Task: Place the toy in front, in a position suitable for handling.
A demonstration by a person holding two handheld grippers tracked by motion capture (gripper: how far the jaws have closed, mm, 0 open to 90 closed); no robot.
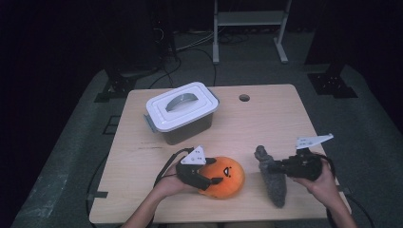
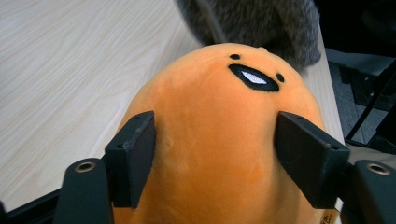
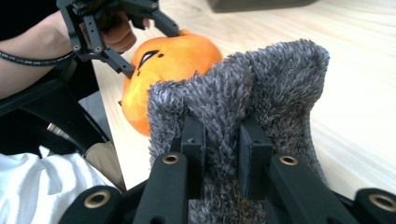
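Low over the table, left claw (image 1: pixel 216 179) clamping orange plush (image 1: pixel 224 176); right claw (image 1: pixel 272 166) level, pinching grey plush (image 1: pixel 273 183)

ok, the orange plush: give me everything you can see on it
The orange plush is a rounded, egg-like soft toy in smooth, short-pile fabric, with two black dot eyes and an open black mouth with a white inside stitched on. It lies on the wooden table near the front edge, with the grey furry plush close beside it. The left gripper straddles it, a black pad on each flank, apparently pressing on the fabric. A small tag shows at its base.
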